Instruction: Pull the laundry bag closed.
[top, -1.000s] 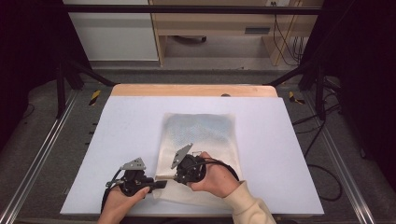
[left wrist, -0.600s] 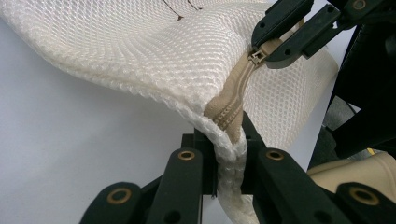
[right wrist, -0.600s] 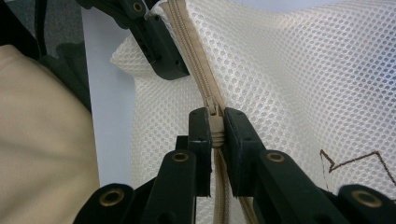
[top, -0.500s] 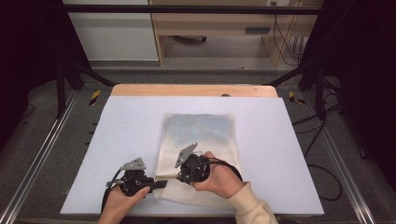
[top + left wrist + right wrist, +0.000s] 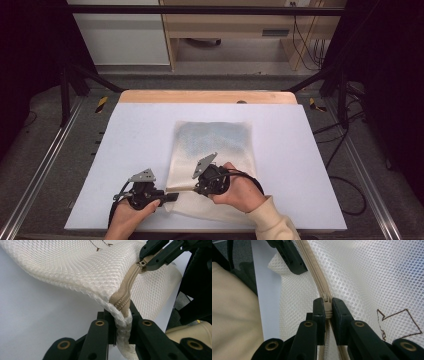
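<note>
Now mesh bag (image 5: 215, 145) w/ zipper (image 5: 317, 280) on table (image 5: 125, 135).

Both grippers (image 5: 172, 196) (image 5: 196, 189) clamped, fingers apparently level

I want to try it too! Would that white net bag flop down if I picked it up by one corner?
Probably. The mesh bag already sags in a curve where the left gripper lifts its edge, so it looks floppy. Its thin, holey net suggests it is light. The zipper bends with it, so it likely adds little stiffness.
</note>
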